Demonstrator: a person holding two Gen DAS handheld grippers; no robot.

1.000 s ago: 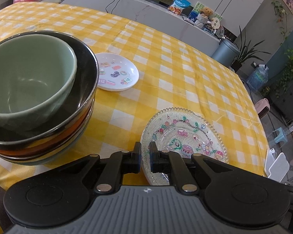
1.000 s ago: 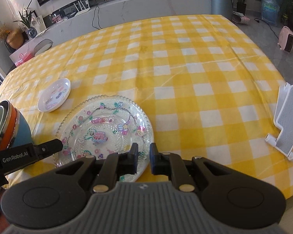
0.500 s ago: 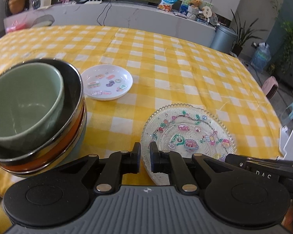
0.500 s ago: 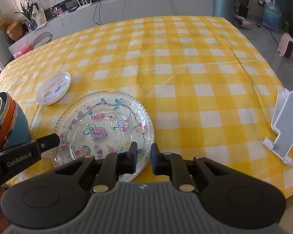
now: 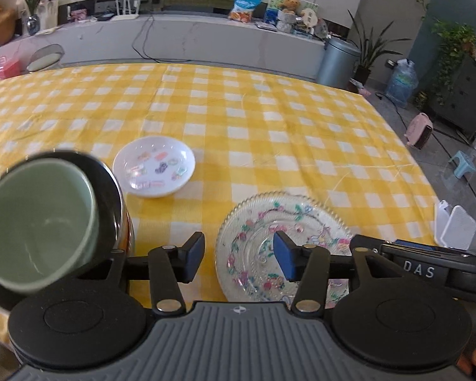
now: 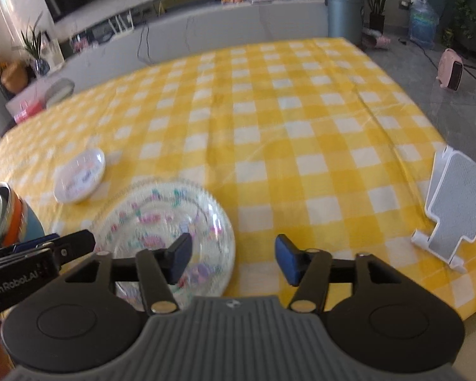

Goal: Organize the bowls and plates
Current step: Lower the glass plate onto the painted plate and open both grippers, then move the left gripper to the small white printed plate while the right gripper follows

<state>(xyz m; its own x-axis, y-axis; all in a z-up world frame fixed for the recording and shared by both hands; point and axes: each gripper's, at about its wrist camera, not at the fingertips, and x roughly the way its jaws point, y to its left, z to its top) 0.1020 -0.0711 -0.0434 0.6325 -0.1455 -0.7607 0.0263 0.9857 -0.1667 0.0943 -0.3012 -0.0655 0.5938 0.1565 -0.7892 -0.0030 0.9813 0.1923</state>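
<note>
Left gripper: jaws opening, nothing between the pads; it hangs over the near table edge, between the bowl stack and the glass plate.
Right gripper: jaws opening, grasping nothing; its left pad shows over the glass plate's near rim, whether touching I cannot tell.
Bowl stack: pale green bowl nested in a dark bowl, with orange and blue bowls beneath; the bowls look gathered.
Glass plate: clear, scalloped rim, painted flowers, flat on the yellow checked tablecloth just right of the stack.
Small white saucer: farther back, apart from both, alone.
Done: bowls stacked.
Left: probably the two plates, not yet together.
</note>
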